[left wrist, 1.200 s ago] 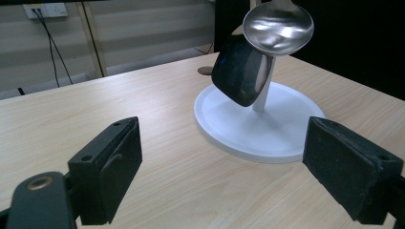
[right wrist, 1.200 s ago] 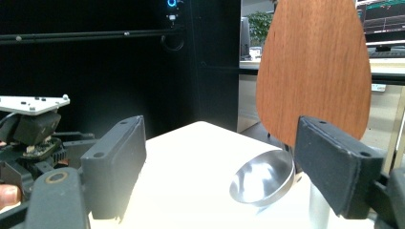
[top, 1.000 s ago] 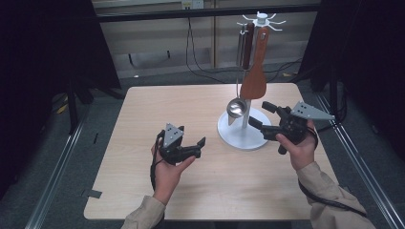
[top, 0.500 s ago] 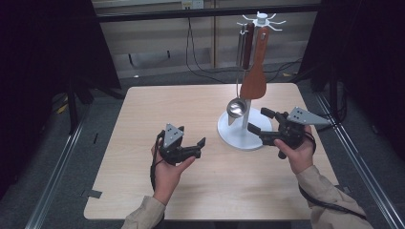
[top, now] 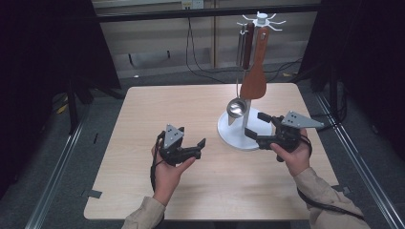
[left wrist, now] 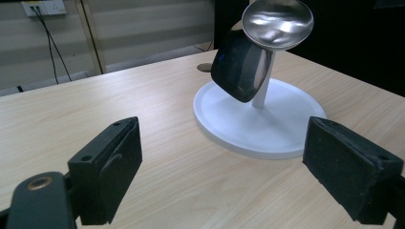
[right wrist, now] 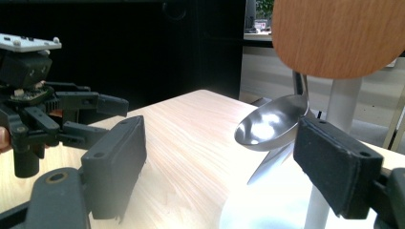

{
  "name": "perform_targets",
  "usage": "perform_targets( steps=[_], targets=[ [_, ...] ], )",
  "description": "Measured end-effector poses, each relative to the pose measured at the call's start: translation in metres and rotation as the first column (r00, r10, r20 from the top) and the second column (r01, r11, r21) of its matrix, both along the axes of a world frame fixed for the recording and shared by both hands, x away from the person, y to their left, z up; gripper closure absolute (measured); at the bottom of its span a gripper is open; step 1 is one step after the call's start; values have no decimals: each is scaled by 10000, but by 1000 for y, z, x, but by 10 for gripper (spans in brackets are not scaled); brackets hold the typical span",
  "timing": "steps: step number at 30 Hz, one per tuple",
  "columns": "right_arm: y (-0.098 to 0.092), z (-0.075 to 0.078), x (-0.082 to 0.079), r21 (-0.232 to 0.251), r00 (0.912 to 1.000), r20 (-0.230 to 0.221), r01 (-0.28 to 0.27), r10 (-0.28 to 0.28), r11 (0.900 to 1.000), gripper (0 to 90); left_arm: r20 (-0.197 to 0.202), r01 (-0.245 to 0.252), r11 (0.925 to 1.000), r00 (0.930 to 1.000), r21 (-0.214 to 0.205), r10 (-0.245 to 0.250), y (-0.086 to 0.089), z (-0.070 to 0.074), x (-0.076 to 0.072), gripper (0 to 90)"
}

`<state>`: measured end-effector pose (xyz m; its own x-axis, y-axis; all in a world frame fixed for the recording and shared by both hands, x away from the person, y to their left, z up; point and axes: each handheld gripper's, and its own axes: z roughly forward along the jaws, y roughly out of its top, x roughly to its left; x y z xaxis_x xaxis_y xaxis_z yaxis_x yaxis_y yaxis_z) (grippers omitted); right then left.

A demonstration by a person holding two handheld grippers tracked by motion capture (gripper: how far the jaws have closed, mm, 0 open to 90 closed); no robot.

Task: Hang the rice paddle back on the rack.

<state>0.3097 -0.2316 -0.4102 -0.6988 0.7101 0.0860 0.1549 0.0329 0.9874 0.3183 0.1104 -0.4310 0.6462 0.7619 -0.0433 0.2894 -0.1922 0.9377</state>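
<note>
I am holding my left gripper [top: 199, 146] over the pale wood-grain table [top: 143, 119], jaws wide apart, gripping nothing. My right gripper [top: 258, 125] is hovering at the round white stand [top: 229, 131], jaws also spread wide and empty. A shiny steel ladle [top: 235, 107] and a flat wooden spatula [top: 253, 83] are hanging from the stand's hooks.

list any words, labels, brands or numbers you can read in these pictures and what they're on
None can be read.
The grey plate on the right gripper and the one on the left gripper: blank.
The ladle, wooden spatula and white rack base: no markings.
The wall socket: too small for any print to show.
</note>
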Motion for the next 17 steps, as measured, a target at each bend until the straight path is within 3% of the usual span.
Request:
perform_targets(
  steps=[17],
  targets=[
    [1,-8,2,-414,10000,-16,16,-17,9991,191,-89,44,10000,10000,57,-44,1,-3,-1,126]
  ],
)
